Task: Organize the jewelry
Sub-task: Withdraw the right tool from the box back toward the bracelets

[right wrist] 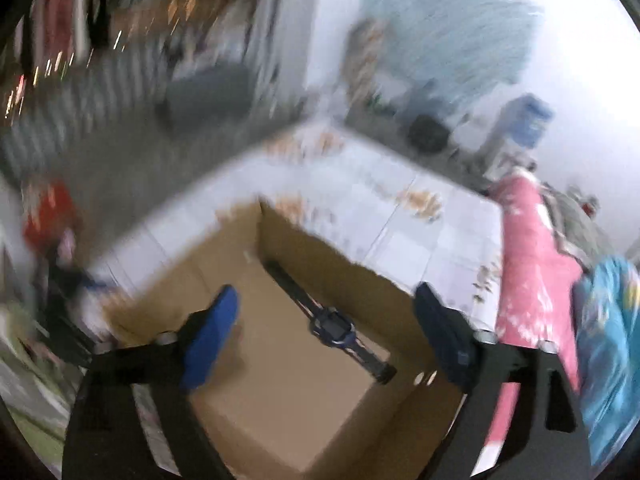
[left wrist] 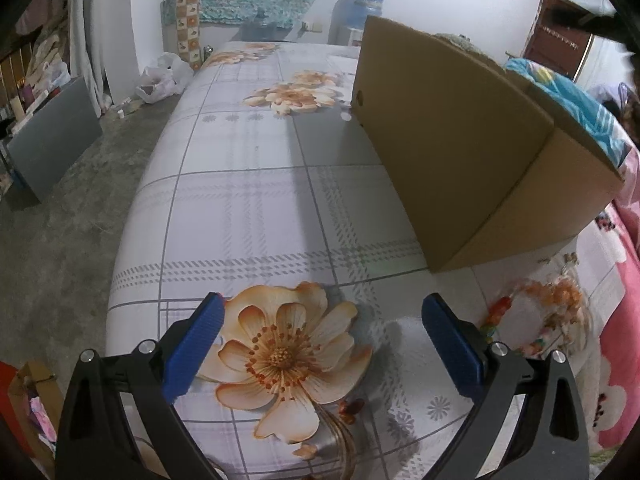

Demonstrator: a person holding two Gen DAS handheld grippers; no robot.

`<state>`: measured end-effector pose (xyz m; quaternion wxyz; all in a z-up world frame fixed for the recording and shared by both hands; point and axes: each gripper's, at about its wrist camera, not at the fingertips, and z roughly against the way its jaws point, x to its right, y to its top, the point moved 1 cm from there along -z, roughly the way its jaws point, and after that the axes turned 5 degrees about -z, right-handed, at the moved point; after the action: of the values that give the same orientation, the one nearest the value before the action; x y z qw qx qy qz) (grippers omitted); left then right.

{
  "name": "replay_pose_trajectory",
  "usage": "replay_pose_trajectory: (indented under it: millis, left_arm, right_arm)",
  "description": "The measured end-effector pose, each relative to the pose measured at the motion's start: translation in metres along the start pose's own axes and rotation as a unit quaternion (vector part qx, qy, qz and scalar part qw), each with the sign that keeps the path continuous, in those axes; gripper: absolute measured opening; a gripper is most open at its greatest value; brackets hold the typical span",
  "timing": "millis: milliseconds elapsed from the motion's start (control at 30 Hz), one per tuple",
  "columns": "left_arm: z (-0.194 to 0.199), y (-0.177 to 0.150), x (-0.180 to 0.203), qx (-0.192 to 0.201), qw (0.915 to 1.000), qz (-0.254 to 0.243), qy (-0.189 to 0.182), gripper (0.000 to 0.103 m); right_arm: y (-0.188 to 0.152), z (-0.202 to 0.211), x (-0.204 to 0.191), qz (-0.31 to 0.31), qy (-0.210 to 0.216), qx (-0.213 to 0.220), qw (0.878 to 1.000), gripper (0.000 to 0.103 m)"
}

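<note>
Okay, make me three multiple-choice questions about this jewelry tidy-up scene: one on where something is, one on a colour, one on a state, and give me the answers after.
1. Where does the watch lie?
A. On the floor of the cardboard box
B. On the pink blanket
C. Between the left gripper's pads

2. What colour are the pads on the left gripper?
A. Red
B. Blue
C. Yellow

3. How does the right gripper stand?
A. Shut on the watch
B. Shut on a necklace
C. Open, holding nothing

Answers: 1 A, the right wrist view shows it flat on the box bottom. 2 B, both pads are blue. 3 C, its jaws stand wide apart above the box, with the watch lying free below.
</note>
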<state>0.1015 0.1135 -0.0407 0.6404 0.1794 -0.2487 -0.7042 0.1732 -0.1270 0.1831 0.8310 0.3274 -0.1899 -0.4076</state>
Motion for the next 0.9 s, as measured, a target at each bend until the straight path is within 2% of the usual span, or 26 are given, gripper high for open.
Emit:
replay_pose_trajectory:
  millis: [100, 200, 333, 433, 467, 567, 700, 900]
  left_arm:
    - [-0.003, 0.0, 0.003, -0.006, 0.9999, -0.009, 0.011, 0.097]
    - [-0.007, 0.001, 0.006, -0.012, 0.9994, -0.022, 0.022, 0.097]
    - [-0.011, 0.0, 0.013, -0.013, 0.9978, -0.051, 0.041, 0.098]
    - [-0.011, -0.001, 0.012, -0.006, 0.9981, -0.043, 0.042, 0.098]
    - [-0.011, -0.002, 0.013, -0.004, 0.9982, -0.042, 0.043, 0.098]
    - [-0.01, -0.004, 0.013, 0.005, 0.9981, -0.039, 0.047, 0.098]
    - [-0.007, -0.007, 0.015, 0.008, 0.9979, -0.035, 0.054, 0.098]
    - [-0.003, -0.009, 0.018, 0.006, 0.9977, -0.036, 0.058, 0.098]
  right_arm:
    - [-0.017, 0.044, -0.004, -0.076, -0.019, 0.056, 0.995, 0.095]
    - [-0.049, 0.053, 0.001, -0.138, -0.05, 0.059, 0.987, 0.095]
    - [-0.111, 0.035, -0.014, -0.195, -0.1, 0.015, 0.976, 0.095]
    - [-0.154, 0.02, -0.03, -0.251, -0.096, -0.013, 0.963, 0.095]
    - [-0.171, 0.01, -0.037, -0.282, -0.093, -0.024, 0.955, 0.095]
    - [-0.198, -0.01, -0.055, -0.321, -0.113, -0.055, 0.939, 0.095]
    - [-0.201, -0.018, -0.078, -0.325, -0.155, -0.06, 0.931, 0.095]
    - [-0.2, -0.021, -0.103, -0.289, -0.197, -0.036, 0.936, 0.095]
